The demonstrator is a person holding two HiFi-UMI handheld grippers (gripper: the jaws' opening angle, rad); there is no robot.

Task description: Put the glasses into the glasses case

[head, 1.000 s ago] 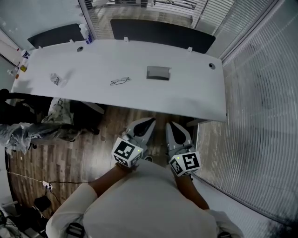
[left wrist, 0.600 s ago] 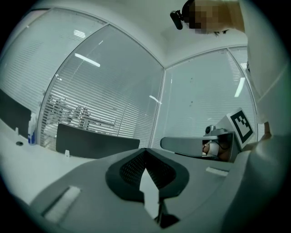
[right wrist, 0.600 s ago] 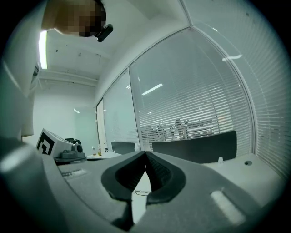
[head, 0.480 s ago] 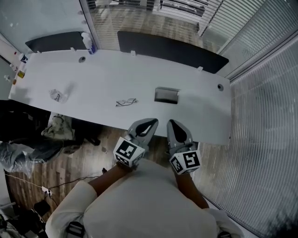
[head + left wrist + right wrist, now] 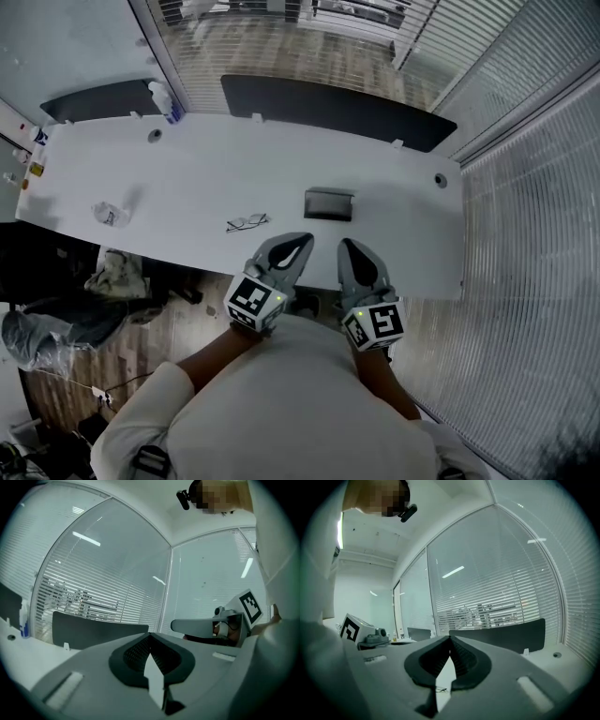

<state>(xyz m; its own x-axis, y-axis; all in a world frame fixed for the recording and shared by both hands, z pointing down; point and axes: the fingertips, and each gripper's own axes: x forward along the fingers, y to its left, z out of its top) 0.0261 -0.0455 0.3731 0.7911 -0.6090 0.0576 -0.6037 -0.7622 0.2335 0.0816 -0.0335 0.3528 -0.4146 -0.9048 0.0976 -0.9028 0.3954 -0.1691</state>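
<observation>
The glasses [image 5: 247, 222] are thin wire frames lying on the white table [image 5: 187, 178], left of centre near the front edge. To their right sits the dark grey glasses case [image 5: 328, 203]. My left gripper [image 5: 302, 240] and right gripper [image 5: 348, 246] are side by side at the table's near edge, both shut and empty, pointing at the case and a short way from it. In the right gripper view the glasses [image 5: 439, 689] show low through the gap behind the closed tips [image 5: 450, 637]. The left gripper view shows its own closed tips [image 5: 150, 634] and the right gripper [image 5: 206, 625] beside it.
A crumpled wrapper [image 5: 108, 214] lies at the table's left, and a bottle [image 5: 161, 97] stands at the far left corner. Dark panels [image 5: 328, 103] line the far edge. A glass wall with blinds [image 5: 525, 234] runs along the right. Clothing [image 5: 112, 281] sits on the floor at the left.
Both grippers have moved forward together from over the wooden floor to the table's near edge. They are now much closer to the case and the glasses, and both stay shut.
</observation>
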